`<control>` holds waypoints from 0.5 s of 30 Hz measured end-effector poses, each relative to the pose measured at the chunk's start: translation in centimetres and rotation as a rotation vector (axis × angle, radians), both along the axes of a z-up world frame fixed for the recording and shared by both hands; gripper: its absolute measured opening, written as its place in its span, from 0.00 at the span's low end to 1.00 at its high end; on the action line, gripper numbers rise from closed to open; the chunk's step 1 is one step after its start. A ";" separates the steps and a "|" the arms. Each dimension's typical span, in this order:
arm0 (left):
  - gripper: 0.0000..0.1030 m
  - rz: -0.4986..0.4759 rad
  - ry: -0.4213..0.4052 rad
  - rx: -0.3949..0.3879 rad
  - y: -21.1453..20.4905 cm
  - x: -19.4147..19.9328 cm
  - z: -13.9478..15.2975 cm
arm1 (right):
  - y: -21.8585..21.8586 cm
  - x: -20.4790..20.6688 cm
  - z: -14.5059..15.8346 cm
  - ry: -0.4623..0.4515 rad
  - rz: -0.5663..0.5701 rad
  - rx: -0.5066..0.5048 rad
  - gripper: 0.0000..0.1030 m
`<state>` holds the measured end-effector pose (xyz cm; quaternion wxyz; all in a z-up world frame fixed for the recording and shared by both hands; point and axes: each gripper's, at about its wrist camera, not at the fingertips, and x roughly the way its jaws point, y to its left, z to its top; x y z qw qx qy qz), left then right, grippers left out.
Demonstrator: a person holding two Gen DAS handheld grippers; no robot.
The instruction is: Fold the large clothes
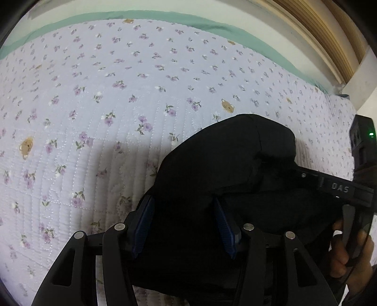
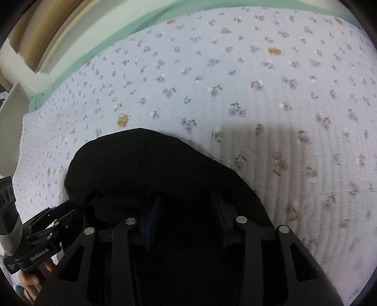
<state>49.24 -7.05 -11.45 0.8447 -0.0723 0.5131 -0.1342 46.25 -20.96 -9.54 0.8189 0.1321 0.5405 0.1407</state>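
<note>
In the left wrist view, the left gripper (image 1: 183, 223) is seen closest, with its two black arms and blue pads (image 1: 143, 223). The pads are set apart, and a soft black piece of clothing (image 1: 226, 160) fills the space between them. Whether the pads are pressed on the cloth cannot be told, because the cloth is too dark. The black clothing is bunched up in a rounded heap, both between the fingers and just past their tips. To the right of the fingers, the other black tool (image 1: 362, 164) is seen, held by a hand (image 1: 346, 254).

In the right wrist view, the right gripper (image 2: 186, 219) is also seen with its dark blue pads (image 2: 150, 221) apart. The same black clothing (image 2: 146, 169) is draped over and between them, and a grip cannot be told here either. To the left of these fingers, the left tool (image 2: 40, 233) is seen.

Past the fingertips, a pale quilted bed cover with small purple flowers and little brown bears (image 1: 94, 82) is spread out under the clothing. Farther still, a green sheet edge (image 1: 165, 17) and a wooden frame (image 1: 329, 35) are seen.
</note>
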 end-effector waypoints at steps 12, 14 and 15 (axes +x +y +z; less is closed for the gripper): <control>0.51 -0.098 -0.035 -0.135 1.5 -3.6 4.6 | -3.1 -9.6 3.3 -0.015 0.127 -0.103 0.44; 0.49 -0.099 0.045 -0.078 0.5 -3.2 1.5 | -3.7 -9.4 0.4 0.070 0.123 -0.086 0.43; 0.48 -0.097 0.071 -0.066 0.3 -3.0 -0.1 | -4.0 -9.2 -0.4 0.079 0.113 -0.068 0.43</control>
